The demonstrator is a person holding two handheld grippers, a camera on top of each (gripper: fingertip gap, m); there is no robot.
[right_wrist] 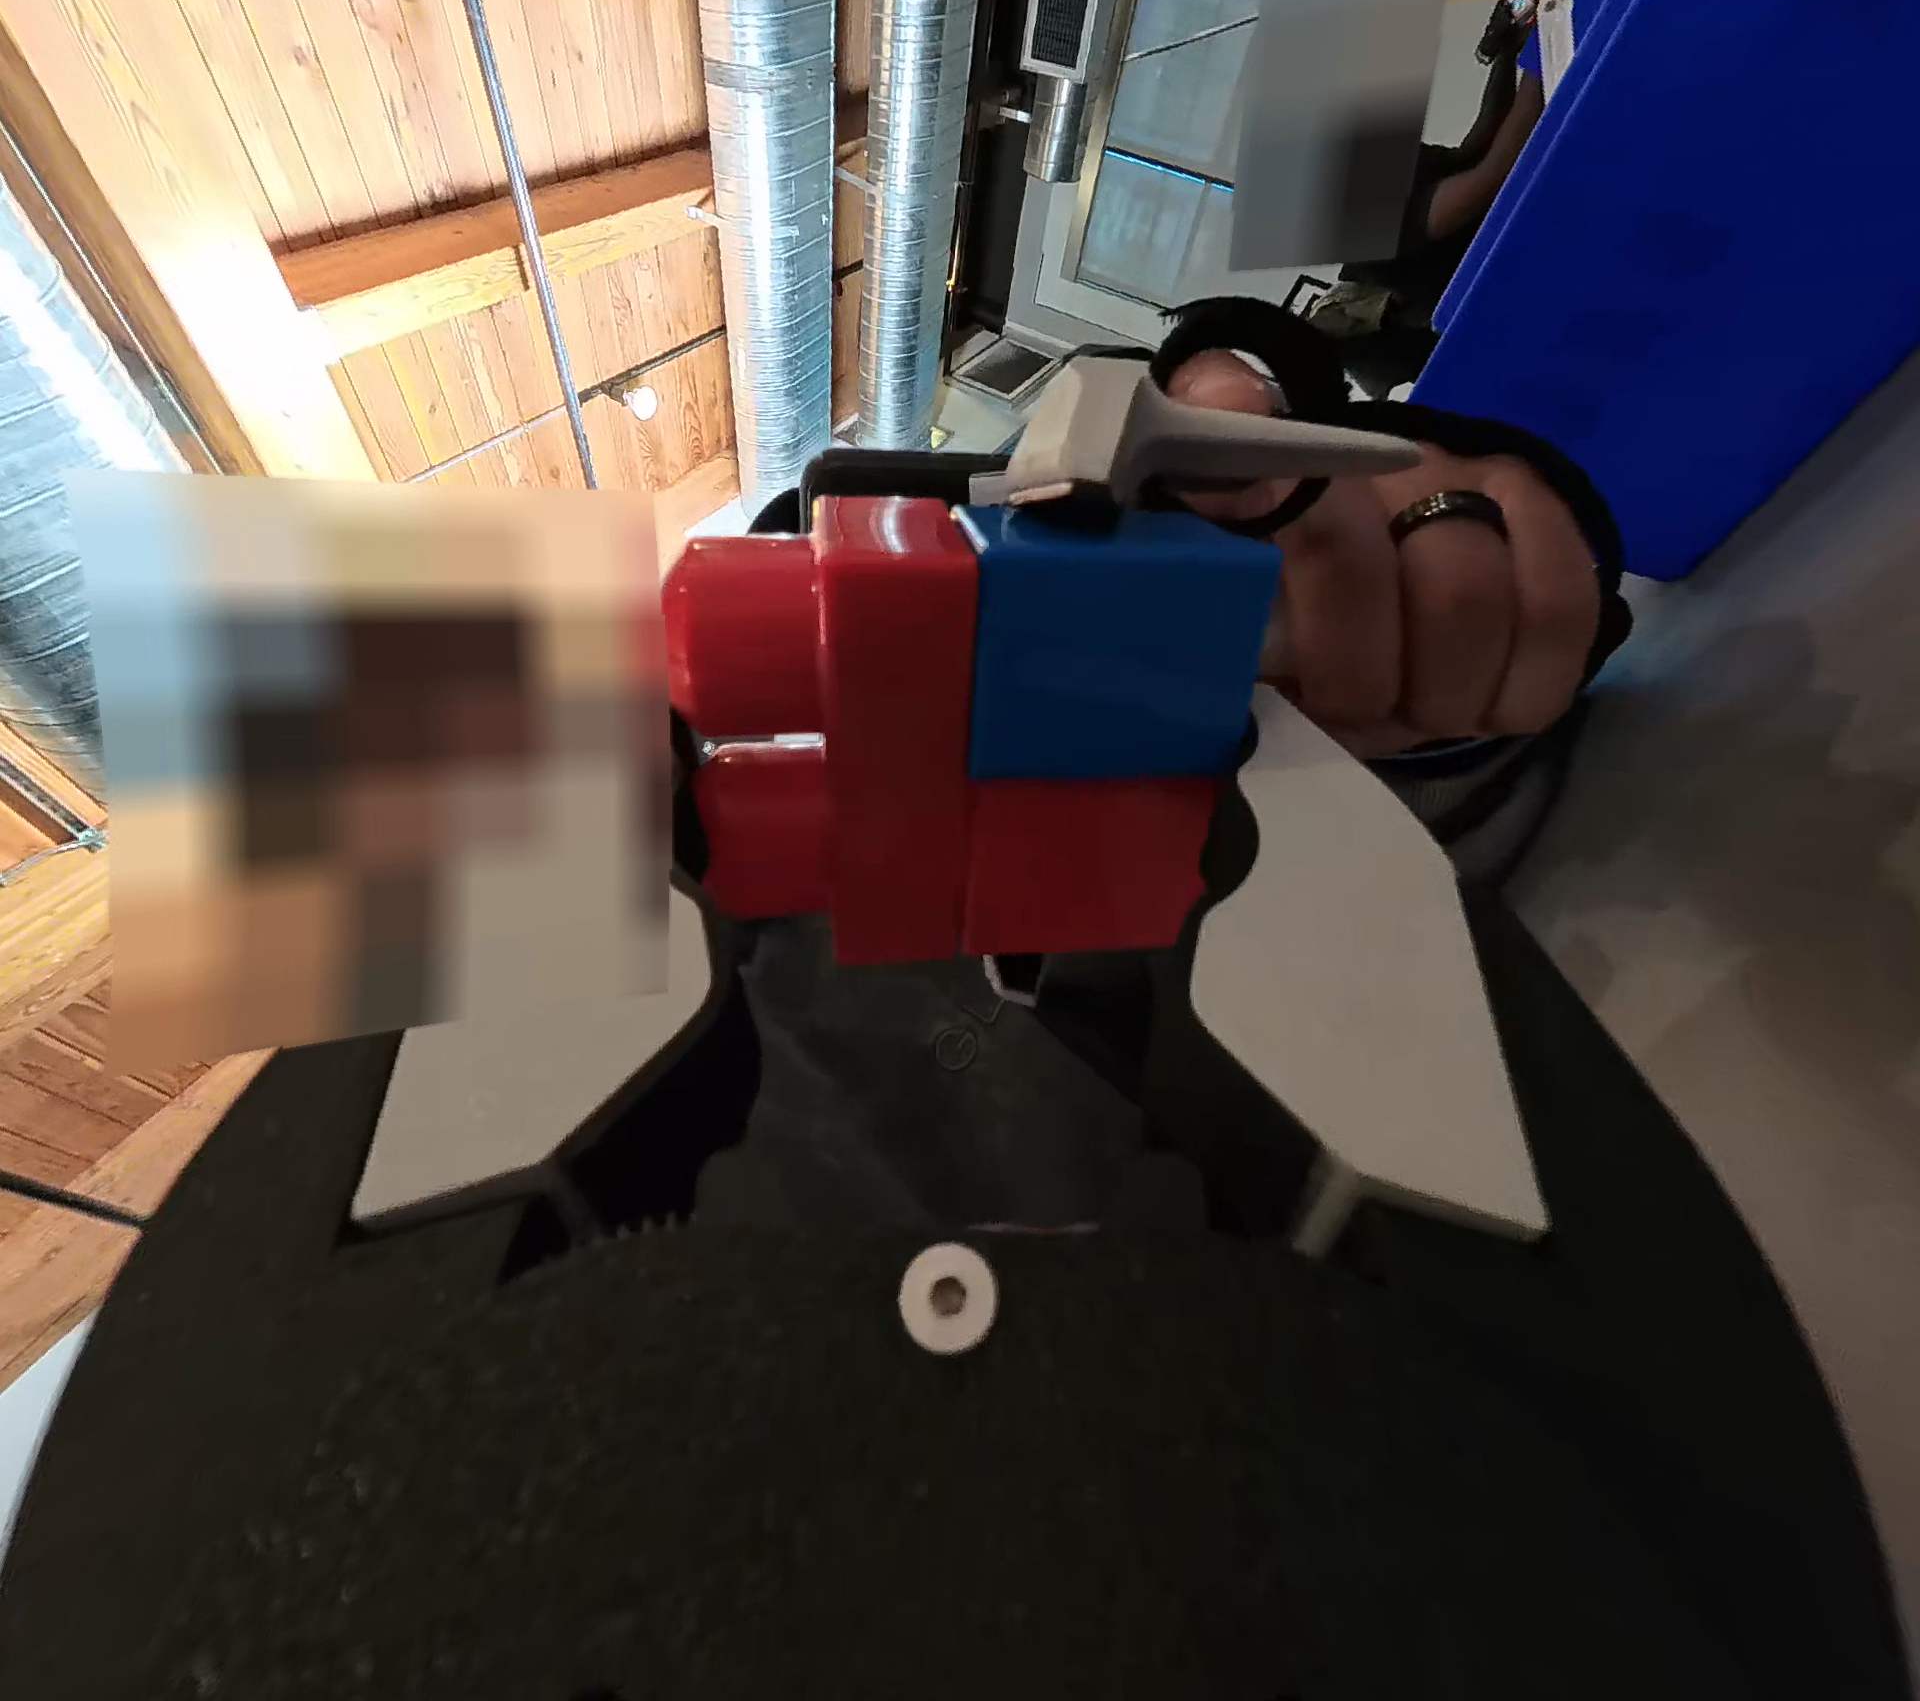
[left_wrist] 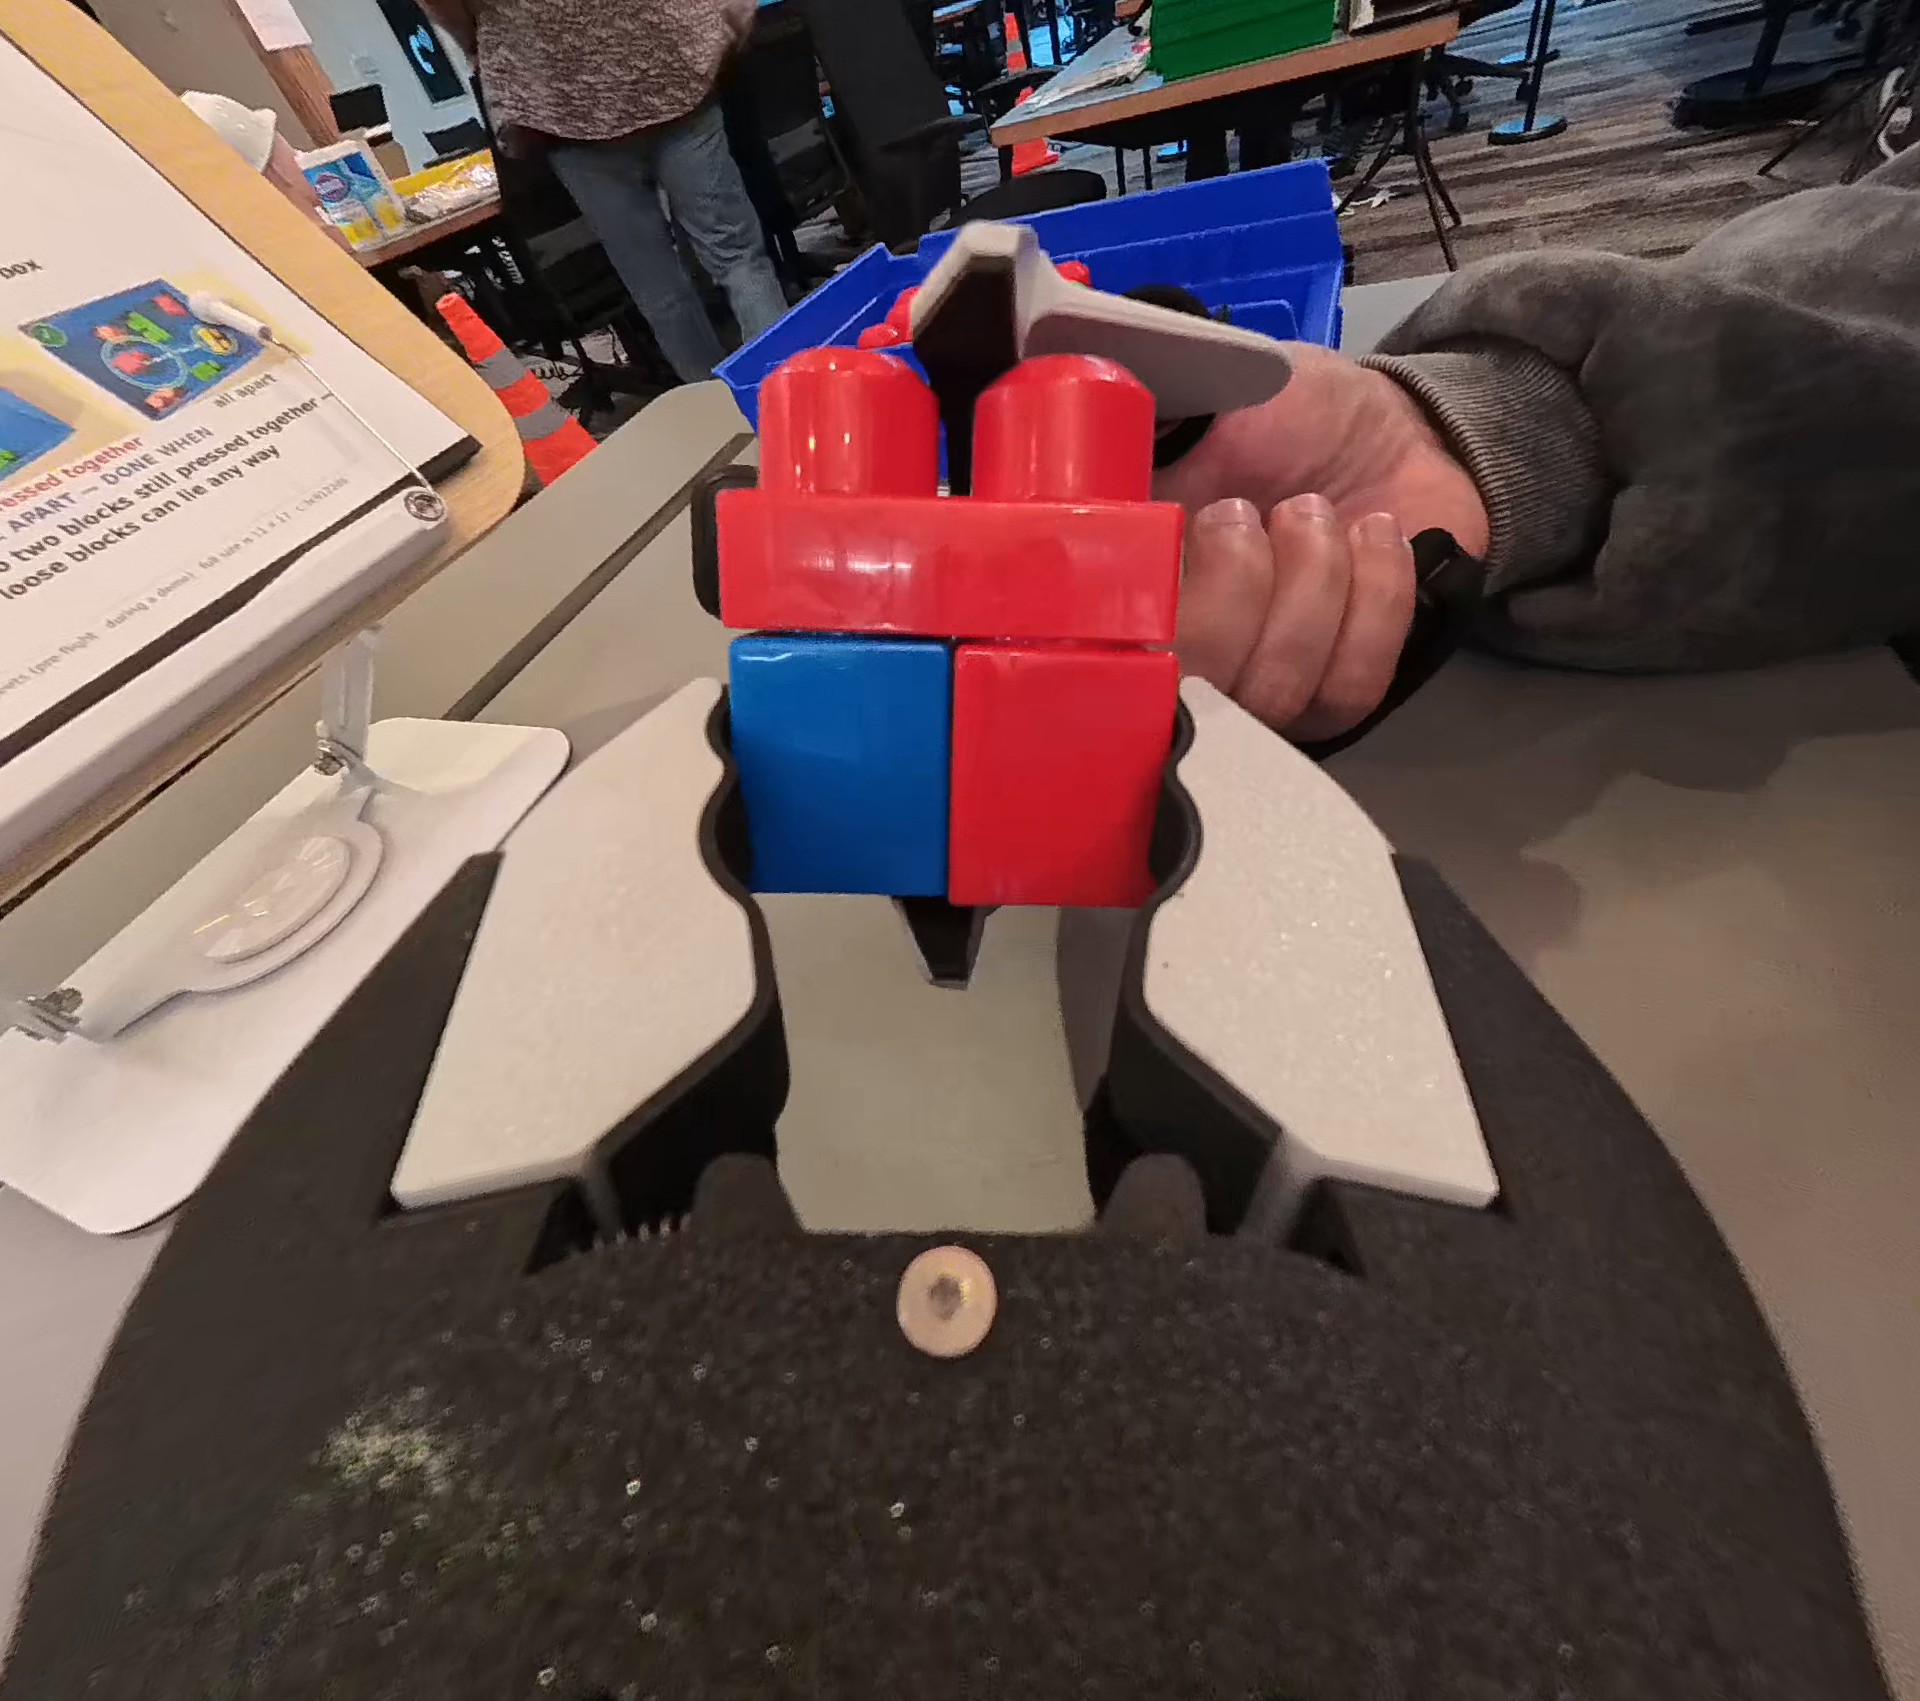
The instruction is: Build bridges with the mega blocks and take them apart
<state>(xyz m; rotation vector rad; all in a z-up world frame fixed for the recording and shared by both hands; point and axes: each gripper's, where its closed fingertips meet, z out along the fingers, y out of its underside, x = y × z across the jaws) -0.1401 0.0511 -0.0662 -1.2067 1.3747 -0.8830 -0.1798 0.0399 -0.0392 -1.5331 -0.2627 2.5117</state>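
Observation:
A small bridge is held between both grippers above the grey table (left_wrist: 1662, 872). It is a red two-stud block (left_wrist: 945, 560) pressed onto a blue block (left_wrist: 836, 758) and a red block (left_wrist: 1055, 768) side by side. My left gripper (left_wrist: 951, 768) is shut on the two lower blocks from their sides. My right gripper (right_wrist: 956, 820) is rolled sideways and clamps the stack from the studs (right_wrist: 743, 758) to its underside. Its grey finger (left_wrist: 1091, 321) shows on top between the studs. The left gripper's finger (right_wrist: 1091, 425) rests on the blue block (right_wrist: 1122, 633).
A blue bin (left_wrist: 1195, 238) with red pieces stands just behind the bridge; it also shows in the right wrist view (right_wrist: 1714, 145). An instruction board (left_wrist: 156, 404) on a white stand is at the left. A person stands beyond the table, and orange cones (left_wrist: 520, 394) are on the floor. Left and right tips are no more than a few centimetres apart.

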